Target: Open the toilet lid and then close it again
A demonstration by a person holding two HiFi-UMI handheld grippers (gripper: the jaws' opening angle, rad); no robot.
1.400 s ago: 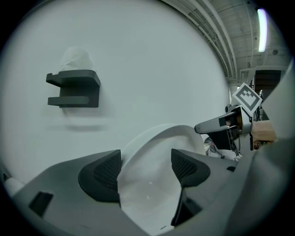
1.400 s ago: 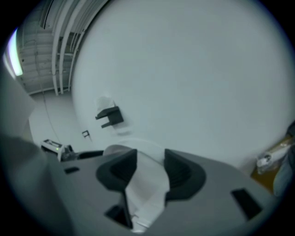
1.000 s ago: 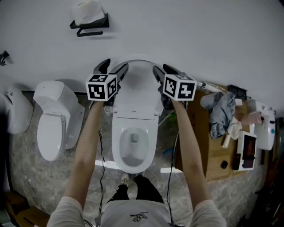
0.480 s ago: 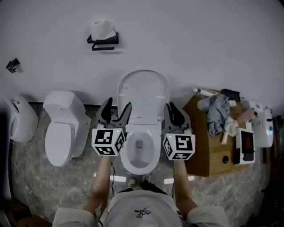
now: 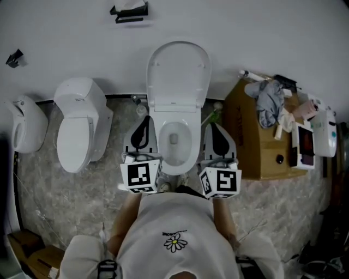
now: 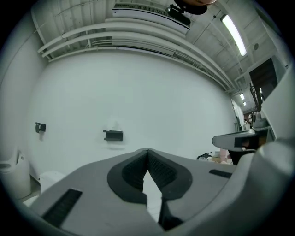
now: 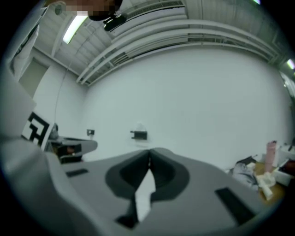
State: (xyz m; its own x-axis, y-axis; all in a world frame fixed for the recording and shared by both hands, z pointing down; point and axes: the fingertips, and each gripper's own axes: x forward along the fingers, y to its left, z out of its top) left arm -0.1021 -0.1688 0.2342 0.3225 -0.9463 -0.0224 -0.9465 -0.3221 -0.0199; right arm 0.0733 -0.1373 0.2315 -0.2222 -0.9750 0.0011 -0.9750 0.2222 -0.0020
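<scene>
Toilet lid [image 5: 178, 71]: is standing raised and open against the far wall, behind the bowl, and is not being touched by either gripper.
Toilet bowl [image 5: 174, 143]: is lying uncovered between the two grippers, on the marbled floor [image 5: 82, 196].
Left gripper [image 5: 144, 119]: is being held level at the left side of the bowl, beside its near rim, and is being pointed toward the far wall.
Left jaws: have just been closing and are now being pressed tip to tip. Nothing is being held between them. In the left gripper view only the white wall is showing through the slit below the tips.
Right gripper [image 5: 216, 126]: is being held level at the right side of the bowl, side by side with the left one, and is being aimed the same way.
Right jaws: have just been closing too and are being pressed together at the tips, with nothing gripped between them.
Arms: are being held bent and tucked close to the torso. The hands are being hidden under the marker cubes in the head view.
Second toilet [image 5: 80, 125]: is standing to the left with its lid down.
Brown box [image 5: 256, 147]: is standing just right of the toilet, with a grey cloth [image 5: 268, 103] lying on it.
Paper holder [image 5: 130, 11]: is being seen fixed on the far wall, above the lid and to its left.
</scene>
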